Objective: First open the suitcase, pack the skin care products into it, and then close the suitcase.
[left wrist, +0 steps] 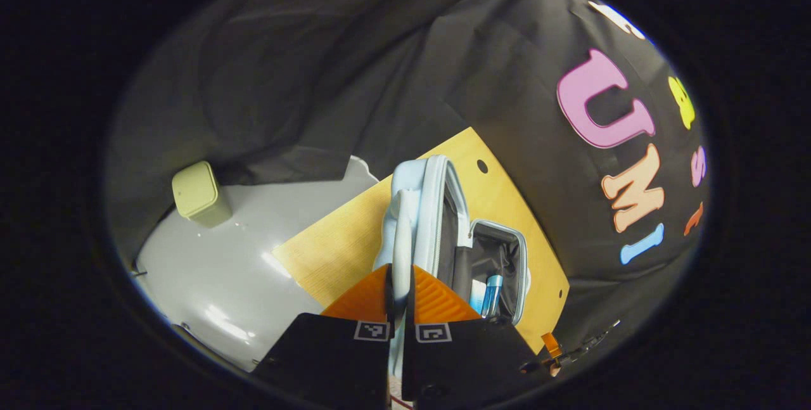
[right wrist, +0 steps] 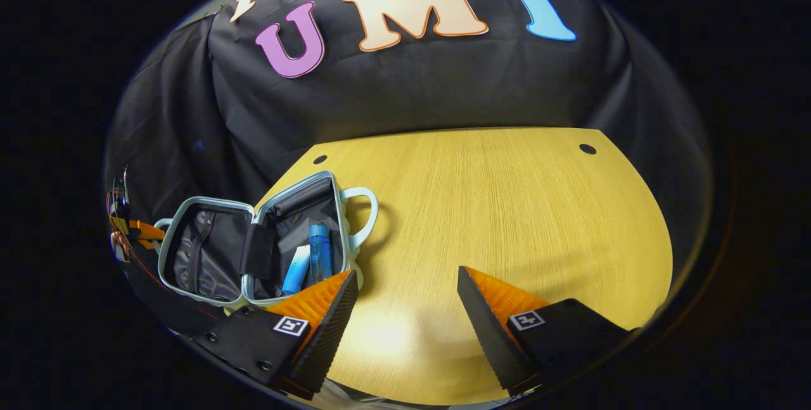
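A: Hand-held grippers, count?
B: Two. Left hand-held gripper (left wrist: 400,299): fingers clamped on the suitcase handle (left wrist: 402,239). Right hand-held gripper (right wrist: 405,308): fingers wide apart, above bare table (right wrist: 507,207).
A: Suitcases?
B: One suitcase (right wrist: 253,239), open, both halves flat on the table's left part.
A: Skin care products?
B: Two: one white-and-blue tube (right wrist: 296,270), one blue bottle (right wrist: 320,251), side by side in the right half.
A: Farther off?
B: One pale green bin (left wrist: 199,193) on the floor.
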Demonstrator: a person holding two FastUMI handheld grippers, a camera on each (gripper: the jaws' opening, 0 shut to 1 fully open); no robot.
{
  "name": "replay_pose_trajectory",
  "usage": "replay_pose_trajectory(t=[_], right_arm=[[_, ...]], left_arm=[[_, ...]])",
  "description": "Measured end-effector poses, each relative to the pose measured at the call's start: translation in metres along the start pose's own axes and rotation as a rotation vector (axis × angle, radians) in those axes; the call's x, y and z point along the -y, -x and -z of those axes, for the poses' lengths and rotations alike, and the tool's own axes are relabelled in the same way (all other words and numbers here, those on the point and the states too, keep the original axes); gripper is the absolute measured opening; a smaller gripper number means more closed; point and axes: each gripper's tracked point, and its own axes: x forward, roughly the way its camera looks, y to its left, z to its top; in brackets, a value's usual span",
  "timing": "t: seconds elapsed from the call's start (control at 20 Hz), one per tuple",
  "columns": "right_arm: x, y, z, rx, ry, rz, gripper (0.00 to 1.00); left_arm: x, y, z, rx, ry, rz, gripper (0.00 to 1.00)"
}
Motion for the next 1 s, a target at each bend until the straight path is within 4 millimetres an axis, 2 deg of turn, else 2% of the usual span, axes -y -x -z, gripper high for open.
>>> replay_pose_trajectory(t=[0.1,0.15,0.2,0.55,0.8,1.0], right_arm=[[0.009,0.001,-0.003,0.006,-0.006,-0.004,0.99],[0.014,0.002,-0.005,0.009,-0.011,-0.003,0.95],[0.020,0.004,-0.006,0.014,-0.017,-0.002,0.99],[0.065,0.018,-0.012,0.041,-0.049,0.014,0.99],[0.086,0.023,-0.023,0.072,-0.092,-0.008,0.99],[0.102,0.027,-0.033,0.096,-0.107,-0.012,0.99]], left_arm=[[0.022,0.007,0.000,0.018,-0.071,-0.016,0.01],[0.038,0.011,-0.001,0.026,-0.102,-0.017,0.01],[0.052,0.015,0.000,0.032,-0.121,-0.011,0.01],[0.172,0.024,0.015,0.047,-0.251,0.069,0.01],[0.258,0.003,0.045,0.008,-0.331,0.172,0.01],[0.307,-0.026,0.078,-0.035,-0.364,0.227,0.02]])
